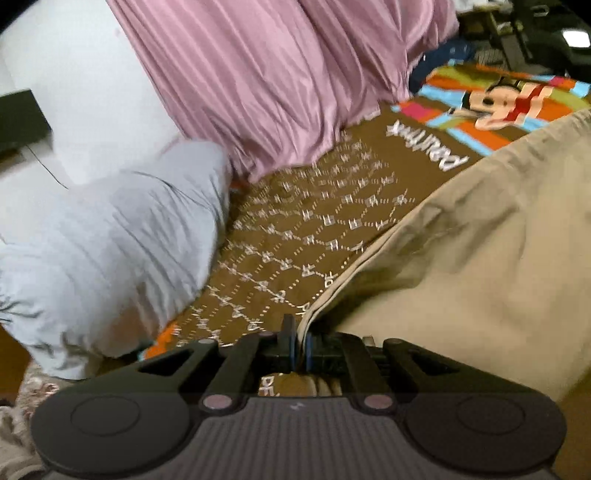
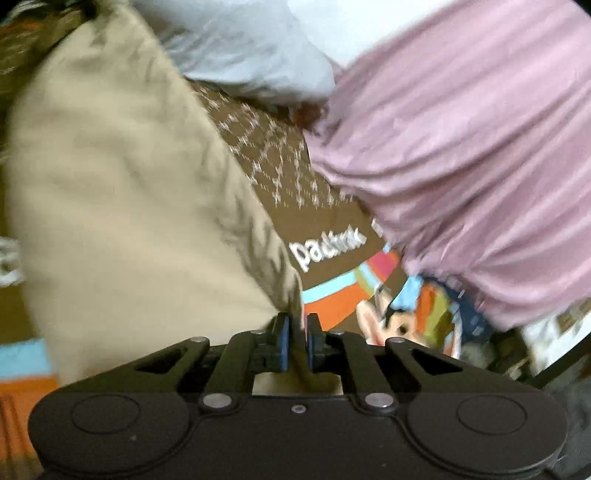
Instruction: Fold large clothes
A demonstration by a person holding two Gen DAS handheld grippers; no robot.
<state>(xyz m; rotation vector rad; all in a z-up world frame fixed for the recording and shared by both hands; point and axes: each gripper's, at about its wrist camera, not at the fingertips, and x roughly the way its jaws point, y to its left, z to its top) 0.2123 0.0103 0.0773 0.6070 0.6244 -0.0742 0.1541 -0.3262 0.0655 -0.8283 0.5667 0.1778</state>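
Note:
A large beige garment (image 1: 480, 240) spreads over the right side of the left wrist view, above a brown patterned bedsheet (image 1: 314, 229). My left gripper (image 1: 300, 332) is shut on the garment's edge, which runs down between the blue pads. In the right wrist view the same beige garment (image 2: 122, 206) fills the left half. Its lower corner narrows into my right gripper (image 2: 298, 325), which is shut on that corner. The cloth hangs stretched between the two grippers. Both views are blurred by motion.
A pink pleated curtain (image 1: 280, 74) hangs behind the bed and also shows as the curtain (image 2: 480, 166) on the right. A pale grey pillow (image 1: 110, 251) lies at the left. The bedsheet carries a colourful cartoon print (image 1: 506, 99). Dark furniture (image 1: 535, 33) stands at far right.

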